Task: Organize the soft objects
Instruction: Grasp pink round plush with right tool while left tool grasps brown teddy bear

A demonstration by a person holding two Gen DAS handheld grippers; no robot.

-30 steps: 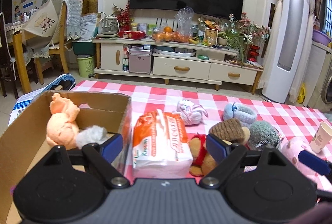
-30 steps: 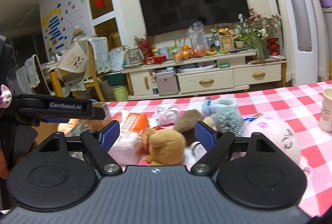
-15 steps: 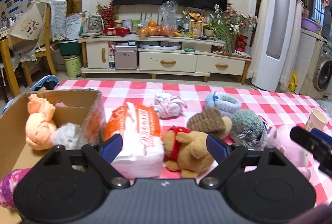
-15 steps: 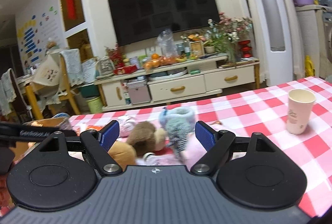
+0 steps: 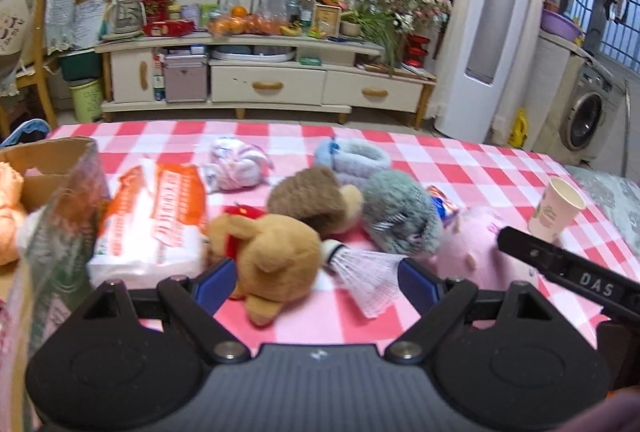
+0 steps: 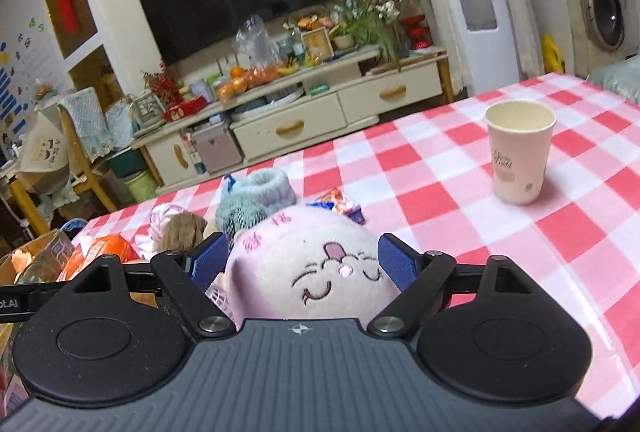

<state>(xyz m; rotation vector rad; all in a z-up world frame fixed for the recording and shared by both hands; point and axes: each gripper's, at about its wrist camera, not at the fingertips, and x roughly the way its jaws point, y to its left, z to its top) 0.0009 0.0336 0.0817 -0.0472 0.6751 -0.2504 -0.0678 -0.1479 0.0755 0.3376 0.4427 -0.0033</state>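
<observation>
My left gripper (image 5: 316, 280) stands open low over the checked cloth. A brown teddy bear (image 5: 272, 256) lies by its left finger and a white shuttlecock (image 5: 360, 268) lies between the fingers. Behind them are a brown plush (image 5: 308, 196), a grey plush (image 5: 396, 208), a blue-grey fuzzy slipper (image 5: 352, 156) and a white-pink cloth bundle (image 5: 236, 164). My right gripper (image 6: 300, 260) is open, with the pink plush (image 6: 316, 272) filling the gap between its blue pads (image 6: 394, 260). I cannot tell whether the pads press on it. The pink plush (image 5: 468, 240) also shows in the left wrist view.
A cardboard box (image 5: 44, 156) with an orange plush inside sits at the far left, with a tissue pack (image 5: 156, 216) next to it. A paper cup (image 6: 518, 156) stands on the cloth at the right. A snack wrapper (image 6: 340, 204) lies behind the pink plush.
The left gripper has moved right and lower, from the box and tissue pack to the teddy bear. The right gripper has swung right and down onto the pink plush, now between its fingers.
</observation>
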